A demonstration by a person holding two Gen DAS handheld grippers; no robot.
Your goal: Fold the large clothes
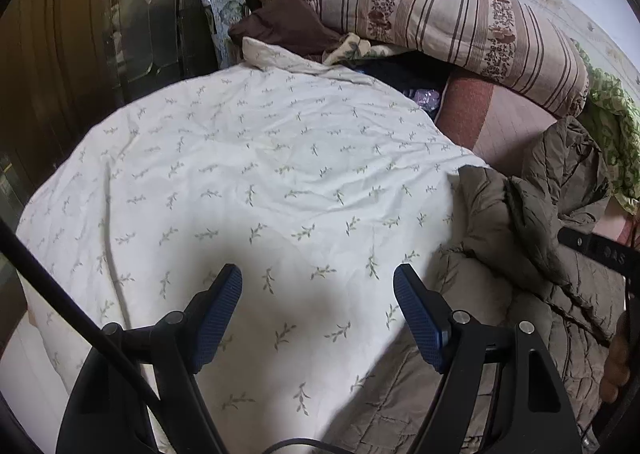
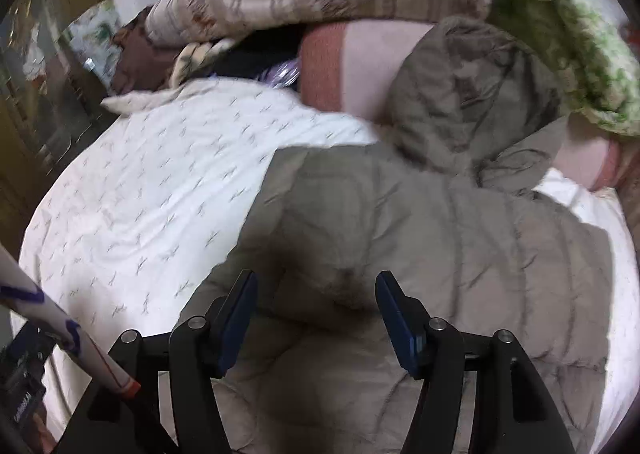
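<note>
Both tongs released: left gripper (image 1: pixel 318 280) over the sheet (image 1: pixel 248 158), right gripper (image 2: pixel 316 286) over the coat (image 2: pixel 400 214), which lies on the bed toward 3 o'clock, hood (image 2: pixel 472 94) at 12. Sleeves appear tucked in; further folds seemingly remain.

No legible text, label, brand or number anywhere; only faint, unreadable light marks on the black strap (image 1: pixel 600 252) at the right edge (too small and blurred).

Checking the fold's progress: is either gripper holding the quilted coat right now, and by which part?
Nothing is held. The left gripper is open above the white bedspread; the right gripper is open above the coat.
</note>
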